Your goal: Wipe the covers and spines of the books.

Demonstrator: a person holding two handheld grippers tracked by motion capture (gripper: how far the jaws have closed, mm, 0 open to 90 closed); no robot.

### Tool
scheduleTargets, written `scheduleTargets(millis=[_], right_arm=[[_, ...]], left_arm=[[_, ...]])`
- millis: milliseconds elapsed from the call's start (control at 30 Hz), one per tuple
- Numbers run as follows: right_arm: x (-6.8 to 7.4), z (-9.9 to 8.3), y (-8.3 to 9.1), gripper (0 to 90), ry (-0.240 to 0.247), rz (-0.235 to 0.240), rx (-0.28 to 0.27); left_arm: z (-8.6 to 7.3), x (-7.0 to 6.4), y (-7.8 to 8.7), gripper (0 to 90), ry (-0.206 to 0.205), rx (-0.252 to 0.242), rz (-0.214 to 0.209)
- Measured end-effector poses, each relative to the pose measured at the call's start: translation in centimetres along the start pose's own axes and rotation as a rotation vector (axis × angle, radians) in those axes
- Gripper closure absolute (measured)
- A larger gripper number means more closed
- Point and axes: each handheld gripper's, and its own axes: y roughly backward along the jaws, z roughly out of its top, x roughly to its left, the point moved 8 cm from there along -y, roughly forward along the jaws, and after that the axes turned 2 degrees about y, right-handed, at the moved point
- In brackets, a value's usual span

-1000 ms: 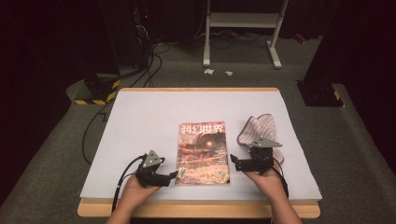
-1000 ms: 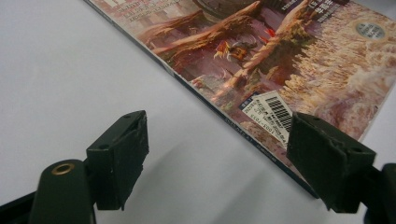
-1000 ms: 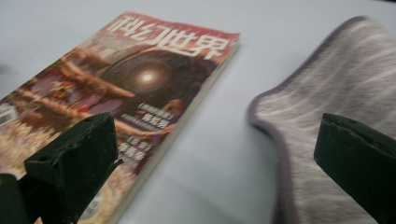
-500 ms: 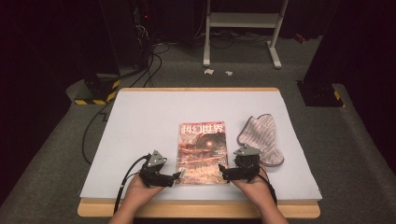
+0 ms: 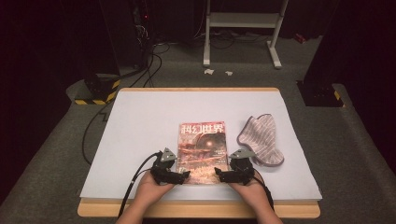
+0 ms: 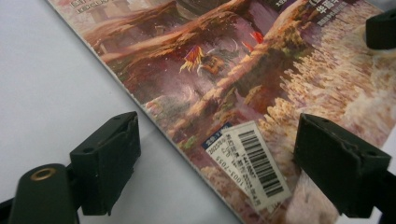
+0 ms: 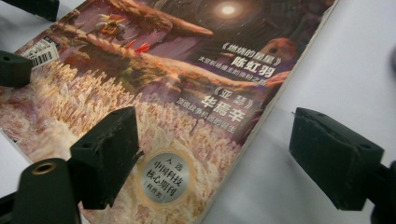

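A magazine with a reddish-brown illustrated cover lies flat near the front middle of the white table. My left gripper sits at its near left corner, open; in the left gripper view its jaws straddle the magazine's edge, with a barcode sticker between them. My right gripper is at the near right corner, open too; the right gripper view shows the magazine's right edge and a round silver seal between its jaws.
A striped grey-pink cloth lies right of the magazine, close to the right hand. Cables hang off the table's left side. A white stand and dark equipment sit on the floor beyond.
The right gripper has come left from the cloth to the magazine's near right corner. The left gripper has edged in to the near left corner.
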Motion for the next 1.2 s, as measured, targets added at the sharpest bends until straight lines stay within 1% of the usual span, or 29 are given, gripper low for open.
scheduleTargets(millis=[33,67,100,200,267,300,333,400,433,533,600,633,667,733,800,833,900,933,1000,1100,1167,1200], right_arm=[[0.0,0.0,-0.2,20.0,-0.007,0.008,0.004],[0.1,-0.1,-0.3,21.3,-0.024,0.008,0.006],[0.1,0.0,-0.3,21.9,-0.032,-0.001,0.001],[0.2,0.0,-0.3,21.6,-0.042,-0.009,0.004],[0.4,0.0,-0.3,21.4,-0.052,0.002,0.008],[0.7,0.1,-0.3,21.0,-0.049,0.017,0.01],[0.9,0.1,-0.4,20.2,-0.048,0.023,0.012],[1.1,0.1,-0.4,20.1,-0.049,0.004,0.013],[1.2,0.1,-0.5,19.6,-0.062,0.005,0.015],[1.3,0.2,-0.6,21.2,-0.058,-0.009,0.021],[1.6,0.3,-0.7,22.1,-0.053,-0.013,0.019],[1.8,0.4,-0.8,22.5,-0.042,-0.01,0.018],[2.1,0.5,-1.0,22.9,-0.042,-0.001,0.02],[2.7,0.7,-1.3,22.9,-0.027,0.014,0.019],[3.3,0.8,-1.6,22.7,0.004,0.014,0.021],[3.5,0.8,-1.6,22.5,0.012,0.014,0.021],[3.6,0.9,-1.7,22.4,0.012,0.011,0.022],[3.5,0.9,-1.7,22.9,0.009,0.013,0.022],[3.4,0.9,-1.6,24.1,0.004,0.016,0.013],[3.4,0.8,-1.6,24.3,-0.01,0.023,0.007],[3.4,0.8,-1.6,24.4,-0.014,0.025,0.007],[3.4,0.8,-1.5,24.4,-0.019,0.027,0.007]], left_arm=[[0.1,0.0,-0.1,14.6,0.004,0.005,0.005],[0.3,-0.1,-0.2,14.5,0.017,0.003,-0.001],[0.4,-0.1,-0.3,14.4,0.022,0.001,-0.005],[0.6,-0.2,-0.4,14.2,0.05,-0.006,-0.019],[0.7,-0.2,-0.5,14.8,0.064,-0.012,-0.031],[0.7,-0.2,-0.5,15.0,0.068,-0.014,-0.029],[0.7,-0.2,-0.5,15.2,0.071,-0.014,-0.027],[0.7,-0.1,-0.5,15.7,0.069,-0.014,-0.026],[0.7,-0.1,-0.4,16.0,0.071,-0.015,-0.029],[0.7,0.1,-0.3,16.4,0.08,-0.018,-0.033],[0.5,0.5,0.0,16.5,0.088,-0.02,-0.028],[0.4,0.8,0.1,16.5,0.092,-0.022,-0.022],[0.3,1.1,0.3,16.4,0.099,-0.024,-0.016],[-0.1,1.7,0.8,17.3,0.108,-0.028,-0.012],[-0.3,2.3,1.2,20.0,0.116,-0.038,-0.011],[-0.4,2.6,1.3,22.4,0.122,-0.044,-0.015],[-0.2,3.0,1.2,23.1,0.141,-0.055,-0.003],[-0.1,3.1,1.1,22.5,0.144,-0.055,0.012],[0.0,3.1,0.8,21.8,0.131,-0.056,0.037],[0.2,3.1,0.6,21.9,0.141,-0.056,0.048],[0.2,3.0,0.5,22.6,0.142,-0.058,0.064],[0.2,2.8,0.4,23.0,0.134,-0.06,0.075]])
